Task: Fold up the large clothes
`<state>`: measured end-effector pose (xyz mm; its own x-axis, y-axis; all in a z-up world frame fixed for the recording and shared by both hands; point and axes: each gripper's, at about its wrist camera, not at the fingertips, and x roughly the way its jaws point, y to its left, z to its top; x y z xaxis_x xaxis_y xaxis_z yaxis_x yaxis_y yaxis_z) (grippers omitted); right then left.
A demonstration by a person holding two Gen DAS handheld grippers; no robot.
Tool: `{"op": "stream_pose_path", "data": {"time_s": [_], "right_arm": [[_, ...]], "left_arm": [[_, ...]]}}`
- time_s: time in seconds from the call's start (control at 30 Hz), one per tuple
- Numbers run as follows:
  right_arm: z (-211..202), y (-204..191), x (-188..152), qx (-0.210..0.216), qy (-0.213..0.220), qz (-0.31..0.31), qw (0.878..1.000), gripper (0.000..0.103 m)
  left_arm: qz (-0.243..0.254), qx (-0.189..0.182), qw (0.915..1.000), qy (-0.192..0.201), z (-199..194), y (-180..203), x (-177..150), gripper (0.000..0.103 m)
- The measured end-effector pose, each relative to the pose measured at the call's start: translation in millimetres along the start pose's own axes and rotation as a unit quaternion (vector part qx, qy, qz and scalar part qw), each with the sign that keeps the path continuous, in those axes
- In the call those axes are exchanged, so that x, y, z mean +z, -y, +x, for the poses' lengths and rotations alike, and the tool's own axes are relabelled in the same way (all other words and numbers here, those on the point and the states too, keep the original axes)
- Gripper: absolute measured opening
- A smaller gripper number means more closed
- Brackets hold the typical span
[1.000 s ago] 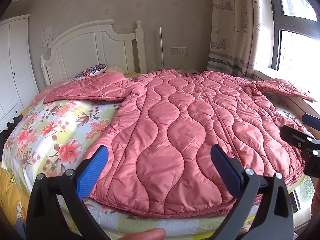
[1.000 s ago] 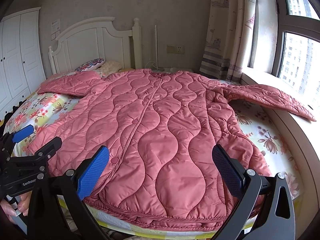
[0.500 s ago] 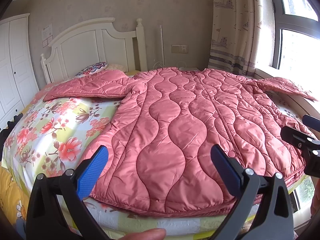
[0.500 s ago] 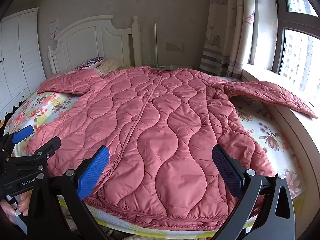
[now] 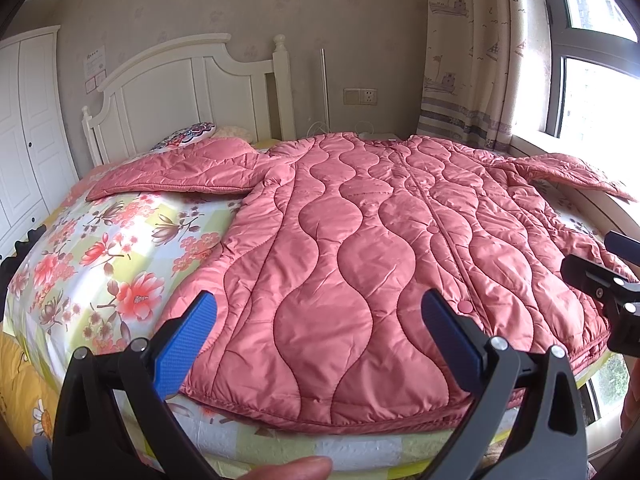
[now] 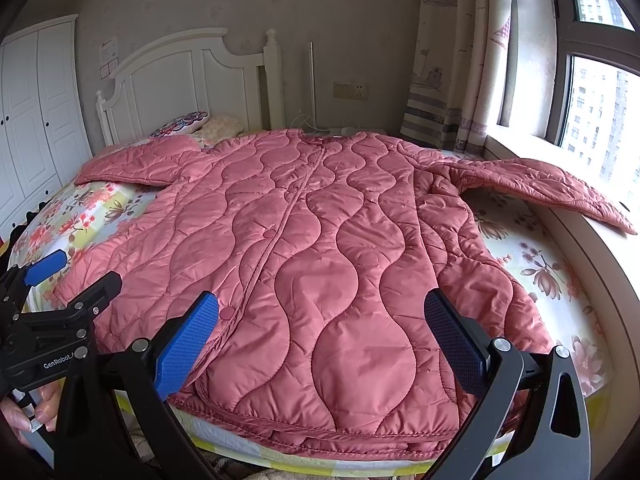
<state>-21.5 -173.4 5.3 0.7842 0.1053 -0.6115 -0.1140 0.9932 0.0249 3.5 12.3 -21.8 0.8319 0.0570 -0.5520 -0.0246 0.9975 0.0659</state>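
A large pink quilted coat [image 5: 360,248] lies spread flat, front up, on the bed, sleeves out to both sides; it also shows in the right wrist view [image 6: 320,260]. Its left sleeve [image 5: 176,168] rests near the pillows. Its right sleeve [image 6: 540,184] lies over the window sill. My left gripper [image 5: 318,338] is open and empty, above the hem's left part. My right gripper [image 6: 322,340] is open and empty, above the hem's right part. Each gripper shows at the edge of the other's view: the right [image 5: 604,280], the left [image 6: 52,300].
The bed has a floral sheet [image 5: 100,248] and a white headboard [image 5: 180,92]. Pillows [image 6: 180,122] lie at the head. A white wardrobe [image 6: 28,120] stands at the left. A window sill [image 6: 580,240], window and curtain [image 5: 468,60] run along the right.
Both grippers have moved slightly forward and lower toward the coat's hem. The coat has not moved. Both stay open.
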Motion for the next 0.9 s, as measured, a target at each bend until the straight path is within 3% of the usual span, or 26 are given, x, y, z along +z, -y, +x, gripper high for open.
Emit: {"op": "stream_pose_path", "data": {"time_s": [0.53,0.7,0.83,0.9], "right_arm": [[6,2,-1,0.002,-0.010,0.003,1.000,0.099],[14,7,-2,-0.005,-0.021,0.007,1.000,0.099],[20,13,1,-0.011,-0.024,0.009,1.000,0.099],[24,16,7,-0.014,-0.024,0.006,1.000,0.099]], "left_arm": [[0.003,0.001,0.9999,-0.010,6,-2,-4,0.101],[0.017,0.034,0.9987,-0.034,31,-11,2,0.101],[0.027,0.026,0.9981,-0.049,48,-13,15,0.101],[0.058,0.018,0.9968,-0.051,59,-8,29,0.101]]}}
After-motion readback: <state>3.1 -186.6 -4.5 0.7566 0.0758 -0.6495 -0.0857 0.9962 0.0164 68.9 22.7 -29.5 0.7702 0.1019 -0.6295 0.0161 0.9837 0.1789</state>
